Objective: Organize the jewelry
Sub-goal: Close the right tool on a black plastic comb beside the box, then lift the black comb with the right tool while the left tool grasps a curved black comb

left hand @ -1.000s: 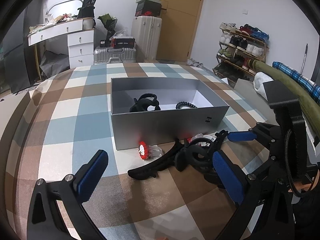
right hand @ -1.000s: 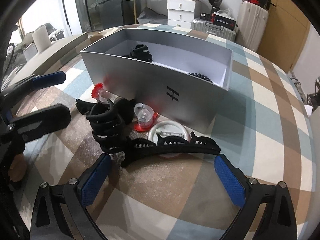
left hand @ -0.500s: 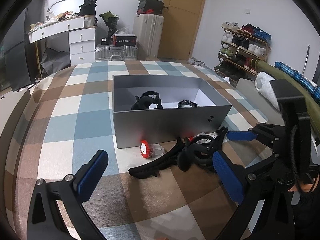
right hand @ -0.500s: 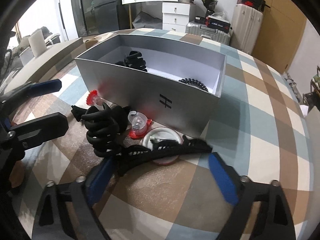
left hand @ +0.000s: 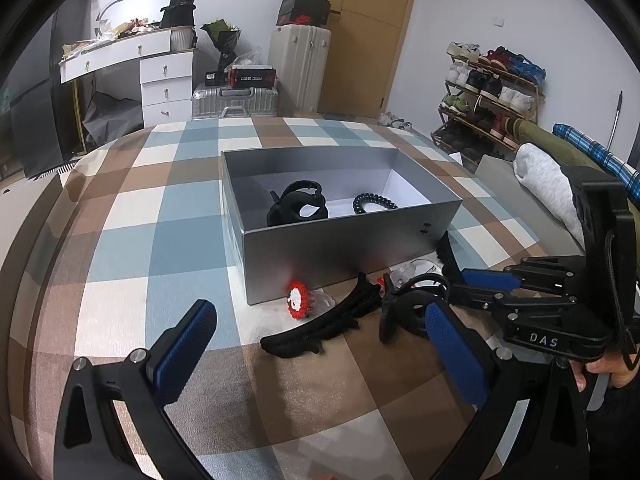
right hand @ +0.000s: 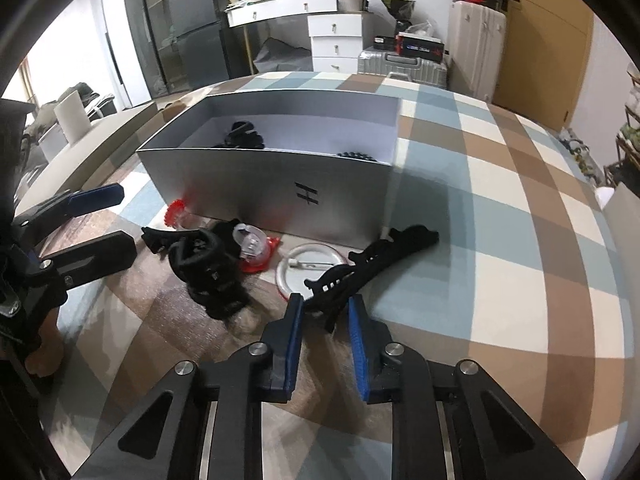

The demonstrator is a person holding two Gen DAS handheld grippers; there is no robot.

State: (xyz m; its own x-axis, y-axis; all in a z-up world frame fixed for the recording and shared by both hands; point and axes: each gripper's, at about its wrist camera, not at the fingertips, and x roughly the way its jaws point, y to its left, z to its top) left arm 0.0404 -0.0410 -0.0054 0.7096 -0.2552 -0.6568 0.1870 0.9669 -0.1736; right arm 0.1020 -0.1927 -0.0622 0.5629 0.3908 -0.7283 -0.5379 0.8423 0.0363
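Left wrist view: left gripper point(left hand: 320, 344) spread wide and empty over the checked bed cover point(left hand: 120, 248), low in the frame. Grey box point(left hand: 344, 248) at centre, already holding a black claw clip point(left hand: 298, 208) and a coiled hair tie point(left hand: 374, 203). In front of the box, a red flower piece point(left hand: 297, 300) and a long black clip point(left hand: 324, 324). Right gripper point(left hand: 444, 284) entering from the right edge, its tips among the pile; best kept clear of the left gripper.

Right wrist view: right gripper point(right hand: 325, 308) closing, lower centre, pads narrowed around the near end of the long black hair clip point(right hand: 372, 264); contact likely but not certain, one pad possibly a touch off. Worth squeezing until the clip sits firm, gripping near its thick spine rather than the teeth. Clear bangle point(right hand: 310, 264) lying just beside and partly under the clip, so a straight lift to avoid dragging it. Then up over the box wall point(right hand: 264, 192), upper centre, and release inside. Black claw clip pile point(right hand: 208, 268) at left, left alone for now.
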